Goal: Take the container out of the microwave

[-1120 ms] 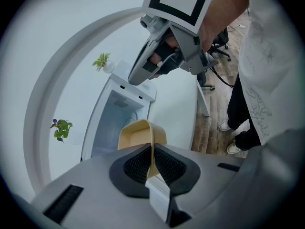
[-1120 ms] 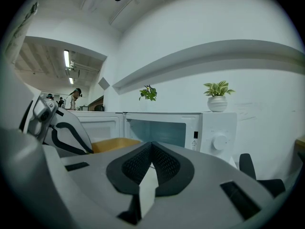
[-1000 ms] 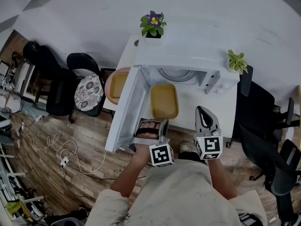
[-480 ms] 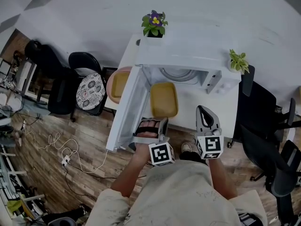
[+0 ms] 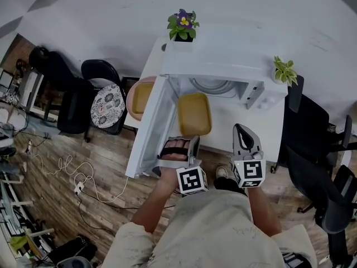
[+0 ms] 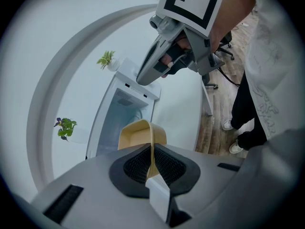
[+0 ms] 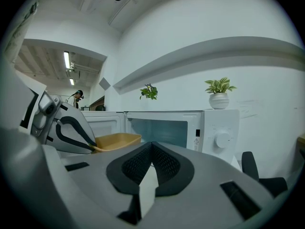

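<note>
A yellow rectangular container [image 5: 194, 114] is just outside the mouth of the open white microwave [image 5: 223, 71], over the white table [image 5: 245, 128]. My left gripper [image 5: 193, 142] is shut on its near rim. The left gripper view shows the thin rim pinched between the black pads of that gripper [image 6: 151, 157], and the container [image 6: 142, 132] stretches away toward the oven. My right gripper [image 5: 239, 129] hovers to the right of the container, shut and empty; its own view shows its pads [image 7: 151, 157] closed on nothing, with the container [image 7: 116, 140] off to the left.
The microwave door [image 5: 148, 128] swings out on the left, beside my left hand. A purple-flowered plant [image 5: 182, 28] and a small green plant [image 5: 284, 71] stand by the oven. A pink round thing [image 5: 134, 100] lies left of the door. Black chairs [image 5: 100, 102] flank the table.
</note>
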